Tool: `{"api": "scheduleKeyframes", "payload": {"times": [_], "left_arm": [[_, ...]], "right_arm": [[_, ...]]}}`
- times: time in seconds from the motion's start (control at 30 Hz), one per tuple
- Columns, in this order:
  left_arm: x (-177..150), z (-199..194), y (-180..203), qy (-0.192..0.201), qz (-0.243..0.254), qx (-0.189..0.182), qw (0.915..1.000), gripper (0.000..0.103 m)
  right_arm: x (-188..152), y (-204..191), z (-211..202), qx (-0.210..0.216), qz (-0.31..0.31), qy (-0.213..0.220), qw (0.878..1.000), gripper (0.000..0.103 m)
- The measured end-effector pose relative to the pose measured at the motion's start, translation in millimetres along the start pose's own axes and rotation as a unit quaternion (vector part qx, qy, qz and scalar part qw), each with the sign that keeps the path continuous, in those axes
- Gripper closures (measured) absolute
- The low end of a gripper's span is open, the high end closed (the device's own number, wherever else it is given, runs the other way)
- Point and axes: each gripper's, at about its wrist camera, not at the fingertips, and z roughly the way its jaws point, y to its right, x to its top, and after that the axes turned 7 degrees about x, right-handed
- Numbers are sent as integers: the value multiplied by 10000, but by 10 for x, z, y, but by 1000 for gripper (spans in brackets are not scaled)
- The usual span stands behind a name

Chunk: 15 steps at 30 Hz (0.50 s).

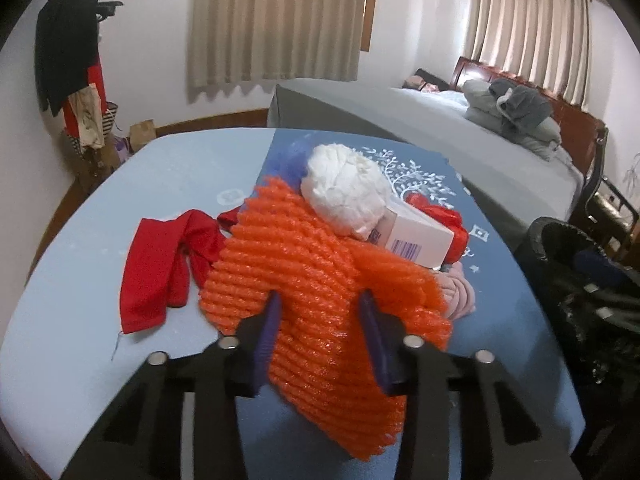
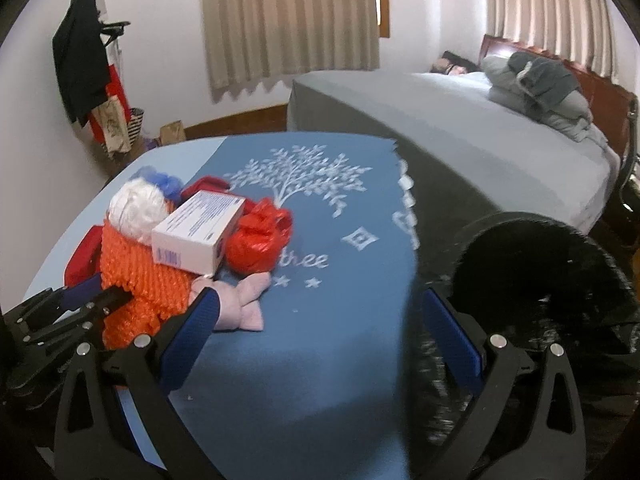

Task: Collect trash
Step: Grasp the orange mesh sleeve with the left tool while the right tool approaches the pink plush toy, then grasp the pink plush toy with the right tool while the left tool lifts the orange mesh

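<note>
A trash pile lies on a table with a blue cloth (image 2: pixel 320 216). It holds an orange foam net (image 1: pixel 304 272), a white crumpled ball (image 1: pixel 348 192), a white carton (image 1: pixel 416 236), a red plastic bag (image 2: pixel 260 240) and a pink knotted rag (image 2: pixel 240 300). My left gripper (image 1: pixel 320 332) is shut on the near end of the orange foam net, which fills the gap between its pads. In the right wrist view the left gripper (image 2: pixel 110 290) shows at the left edge on the net (image 2: pixel 140 280). My right gripper (image 2: pixel 320 298) stands open over the cloth, right of the pile, holding nothing.
A black-lined trash bin (image 2: pixel 540 280) stands just off the table's right edge. A red cloth (image 1: pixel 160 264) lies left of the pile and a blue mesh puff (image 1: pixel 288 164) behind it. Beyond are a grey bed (image 2: pixel 440 120) and a coat rack (image 1: pixel 68 40).
</note>
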Motion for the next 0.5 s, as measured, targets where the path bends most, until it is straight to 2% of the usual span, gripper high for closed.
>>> {"api": "scheduleKeyframes", "payload": {"times": [0.03,0.2,0.3,0.5], "left_arm": [[-2,-17,-26,23,-41,-68,10000,73],[-6,-58,-143,74,-114,-144,9998,82],[38,-110,-214,133,-154,-79,9998,83],[96,-235,-297,338,-104,107,9993,83]], "right_arm": [[-7,-30,43,34,-31,-35,10000,5],[-34,-121,211,187,-116,-162,9996,11],[-54,-151,305,318,-143,-311,9989,23],[-92,-249,389,425,-217,-429,9979,23]]}}
